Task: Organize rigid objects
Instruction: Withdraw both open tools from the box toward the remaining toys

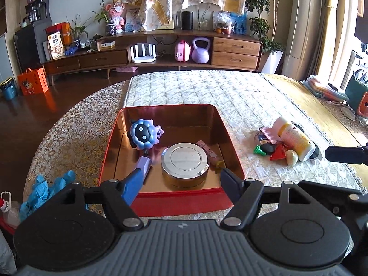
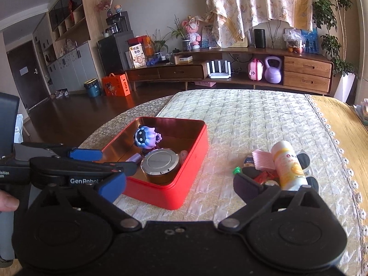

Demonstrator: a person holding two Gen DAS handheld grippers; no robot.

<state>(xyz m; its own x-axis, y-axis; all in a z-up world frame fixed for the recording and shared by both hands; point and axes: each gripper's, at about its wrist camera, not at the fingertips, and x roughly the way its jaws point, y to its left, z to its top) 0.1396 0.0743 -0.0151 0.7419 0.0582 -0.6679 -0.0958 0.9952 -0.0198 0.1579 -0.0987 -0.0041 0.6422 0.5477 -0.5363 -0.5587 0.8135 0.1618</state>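
A red tin box (image 1: 174, 199) (image 2: 174, 197) with a copper inside stands on the quilted table mat. In it are a blue figurine (image 1: 143, 135) (image 2: 147, 138), a round silver-lidded tin (image 1: 185, 161) (image 2: 159, 162), a pink piece (image 1: 207, 149) and a lavender piece (image 1: 143, 164). My left gripper (image 1: 182, 181) (image 2: 105, 161) hovers open over the box's near side, its pads apart from the round tin. My right gripper (image 2: 180, 186) is wide open and empty, between the box and a pile to the right. The pile holds a white-yellow bottle (image 1: 295, 140) (image 2: 289, 165), a pink comb (image 2: 262, 161), dark sunglasses and small red and green bits.
A blue glove (image 1: 46, 191) lies at the table's left edge, near me. The round table's edge curves off to the left above a dark wood floor. A stack of things (image 1: 326, 89) sits at the far right. A long wooden cabinet (image 1: 161, 53) stands by the far wall.
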